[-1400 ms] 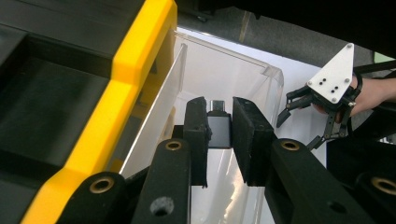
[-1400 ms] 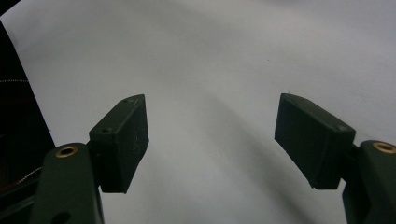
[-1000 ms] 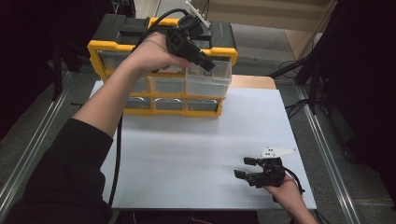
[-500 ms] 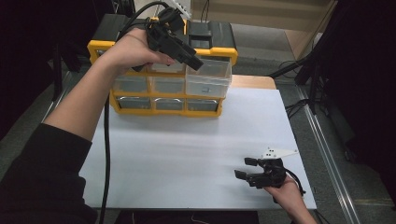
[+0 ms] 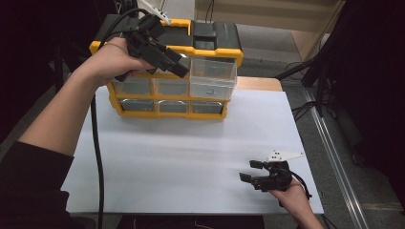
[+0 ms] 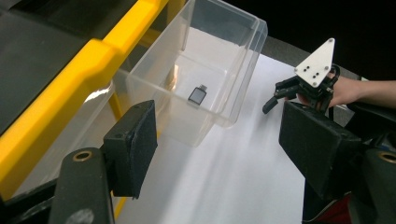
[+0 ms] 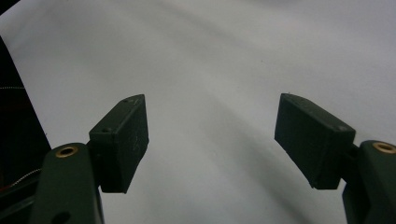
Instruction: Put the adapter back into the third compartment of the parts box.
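My left gripper [image 5: 184, 64] hangs at the top of the yellow organiser [image 5: 143, 102], its fingers [image 6: 133, 147] having just spread wide with nothing between them. Just ahead of them the clear drawer [image 5: 213, 78] stands pulled out of its slot, and a small dark adapter [image 6: 198, 94] lies flat on its floor, a little beyond the left finger. I judge the drawer light, thin-walled plastic, smooth and slippery; I would pinch it at the front lip rather than across the walls, which may flex. The adapter looks tiny, hard and light, best taken across its narrow sides. Far across the white counter [image 5: 191, 152], my right gripper [image 5: 252, 171] rests low, its fingers [image 7: 122, 140] apart and empty over bare surface.
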Motion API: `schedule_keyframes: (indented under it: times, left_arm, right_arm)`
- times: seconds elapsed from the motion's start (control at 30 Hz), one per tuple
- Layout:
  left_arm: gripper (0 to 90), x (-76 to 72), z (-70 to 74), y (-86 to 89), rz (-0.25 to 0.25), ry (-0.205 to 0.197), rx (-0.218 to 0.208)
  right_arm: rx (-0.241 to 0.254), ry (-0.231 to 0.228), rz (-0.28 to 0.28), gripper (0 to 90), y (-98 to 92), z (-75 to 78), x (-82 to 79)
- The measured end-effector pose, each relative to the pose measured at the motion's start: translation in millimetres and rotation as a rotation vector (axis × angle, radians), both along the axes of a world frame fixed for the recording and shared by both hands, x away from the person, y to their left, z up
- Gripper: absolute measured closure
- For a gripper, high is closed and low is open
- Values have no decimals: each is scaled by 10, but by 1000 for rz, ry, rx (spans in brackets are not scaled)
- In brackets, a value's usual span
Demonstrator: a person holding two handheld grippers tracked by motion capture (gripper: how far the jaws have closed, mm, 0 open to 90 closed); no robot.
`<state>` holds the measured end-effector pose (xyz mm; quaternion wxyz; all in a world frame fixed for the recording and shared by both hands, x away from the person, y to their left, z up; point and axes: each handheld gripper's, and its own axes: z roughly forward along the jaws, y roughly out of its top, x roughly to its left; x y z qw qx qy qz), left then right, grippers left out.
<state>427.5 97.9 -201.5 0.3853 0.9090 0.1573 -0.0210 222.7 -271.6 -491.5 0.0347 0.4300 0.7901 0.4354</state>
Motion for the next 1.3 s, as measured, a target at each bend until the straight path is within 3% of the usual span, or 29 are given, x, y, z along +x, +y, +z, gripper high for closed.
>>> schedule_keyframes:
  times: [0.3,0.47,0.6,0.77,1.3]
  left_arm:
    - [263,-86,-208,143,58,-21,-4]
    - [263,-155,-337,221,58,-29,-1]
    - [263,-231,-476,304,40,-40,-36]
    - [263,-288,-672,375,70,-34,-21]
    - [263,-453,-1105,410,99,-46,-21]
  right_arm:
    - [-4,2,2,240,7,-1,7]
    - [-2,2,0,240,7,1,4]
    - [-3,2,0,240,5,3,0]
    - [-3,2,-2,240,10,5,3]
    - [-7,-2,-11,240,0,5,9]
